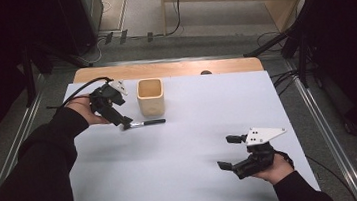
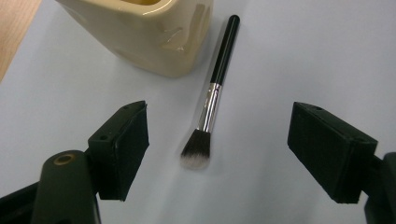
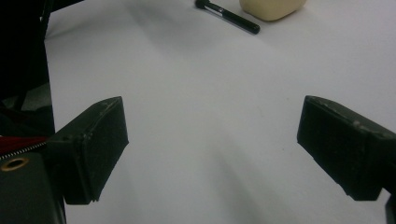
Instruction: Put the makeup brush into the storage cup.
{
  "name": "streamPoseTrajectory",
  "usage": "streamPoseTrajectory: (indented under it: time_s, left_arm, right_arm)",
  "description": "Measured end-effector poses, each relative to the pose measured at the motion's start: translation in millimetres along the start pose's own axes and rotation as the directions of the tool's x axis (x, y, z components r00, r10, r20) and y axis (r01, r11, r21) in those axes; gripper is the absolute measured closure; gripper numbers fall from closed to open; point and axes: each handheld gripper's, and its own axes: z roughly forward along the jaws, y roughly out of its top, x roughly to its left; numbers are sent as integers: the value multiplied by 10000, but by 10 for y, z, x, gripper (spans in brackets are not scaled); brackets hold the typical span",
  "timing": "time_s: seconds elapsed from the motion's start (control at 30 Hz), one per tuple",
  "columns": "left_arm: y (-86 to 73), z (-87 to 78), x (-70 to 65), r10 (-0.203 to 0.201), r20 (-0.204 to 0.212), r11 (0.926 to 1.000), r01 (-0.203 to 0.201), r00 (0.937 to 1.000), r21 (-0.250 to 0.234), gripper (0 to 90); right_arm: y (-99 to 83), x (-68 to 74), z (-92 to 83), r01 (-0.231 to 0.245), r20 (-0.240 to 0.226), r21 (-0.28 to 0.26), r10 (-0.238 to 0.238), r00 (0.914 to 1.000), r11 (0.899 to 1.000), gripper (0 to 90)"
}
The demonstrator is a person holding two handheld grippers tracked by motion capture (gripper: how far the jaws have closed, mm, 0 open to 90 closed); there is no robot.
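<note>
Nearest the person, the right claw (image 1: 231, 152) hovers over the bare white bench (image 1: 200, 178) with its jaws spread wide, grasping nothing. Farther off, the left claw (image 2: 217, 156) is also released, its jaws standing either side of the bristle end of the brush (image 2: 210, 109), which lies flat on the bench. Just beyond the brush stands the cup (image 1: 150, 96), upright, near the brush's handle.
</note>
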Motion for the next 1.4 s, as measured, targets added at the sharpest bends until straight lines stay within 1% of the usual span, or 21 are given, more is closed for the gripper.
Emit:
streamPoseTrajectory:
  time_s: [0.03,0.07,0.2,0.27,0.33,0.47,0.53,0.6,0.63,0.73,0.77,0.83,0.87,0.97,1.0,1.1,1.17,1.27,1.33,1.37,1.4]
  left_arm:
    - [17,-1,6,185,-65,9997,-184,9998,189,214]
    - [32,2,7,260,-45,9989,-258,9997,381,215]
    - [77,5,12,483,28,9964,-484,9988,697,220]
    - [106,5,19,687,66,9929,-690,9976,967,222]
    - [147,-2,29,1039,208,9867,-1057,9944,1231,232]
    - [164,18,43,1085,322,9840,-1119,9936,1385,243]
    - [173,45,63,1195,379,9786,-1242,9921,1638,243]
    - [173,77,68,1160,395,9775,-1211,9925,1729,243]
    - [173,109,71,1278,505,9743,-1349,9905,1806,243]
    - [166,145,64,1359,580,9721,-1444,9890,1849,235]
    - [162,168,59,1471,602,9702,-1559,9873,1857,227]
    - [158,183,55,1556,595,9697,-1639,9860,1813,241]
    - [152,200,50,1707,626,9689,-1790,9833,1708,240]
    - [158,220,58,1738,690,9658,-1837,9824,1829,239]
    - [162,225,62,1668,683,9669,-1768,9836,1840,239]
    - [167,246,79,1512,877,9704,-1648,9846,1764,257]
    - [159,285,73,1470,1074,9674,-1656,9833,1918,256]
    - [156,318,70,1371,1135,9681,-1573,9840,1948,242]
    - [156,347,70,1327,1187,9669,-1549,9840,2026,237]
    - [158,356,68,1387,1192,9647,-1614,9831,2082,239]
    - [157,362,67,1401,1201,9652,-1626,9828,2048,239]
  right_arm:
    - [0,0,2,3,-1,2,-3,10000,10000,92]
    - [0,0,2,19,0,32,-19,10000,10000,91]
    - [-1,1,3,12,-10,55,-12,10000,10000,92]
    - [-1,0,2,-10,-4,55,10,10000,10000,91]
    - [-2,-1,4,-12,-14,44,12,10000,10000,92]
    - [-2,0,3,-2,-37,54,2,10000,10000,92]
    - [-3,0,3,-5,-36,61,6,10000,10000,91]
    - [-3,-1,2,-7,-41,54,7,10000,10000,92]
    - [-3,-1,2,-5,-41,55,5,10000,10000,91]
    - [-3,-1,1,-7,-54,53,8,10000,10000,91]
    - [-4,-1,3,-10,-62,54,11,10000,10000,92]
    - [-4,0,4,-10,-78,73,11,10000,10000,91]
    - [-4,0,4,-5,-81,74,6,10000,10000,92]
    - [-5,1,4,-2,-85,76,2,10000,10000,91]
    - [-5,1,4,-2,-85,76,2,10000,10000,91]
    - [-5,0,3,-3,-86,77,4,10000,10000,91]
    - [-5,0,3,18,-79,73,-17,10000,10000,91]
    - [-6,0,3,25,-90,71,-25,10000,10000,91]
    - [-6,0,3,15,-88,85,-14,10000,10000,91]
    - [-7,1,3,16,-80,87,-16,10000,10000,92]
    - [-7,1,3,16,-80,87,-16,10000,10000,92]
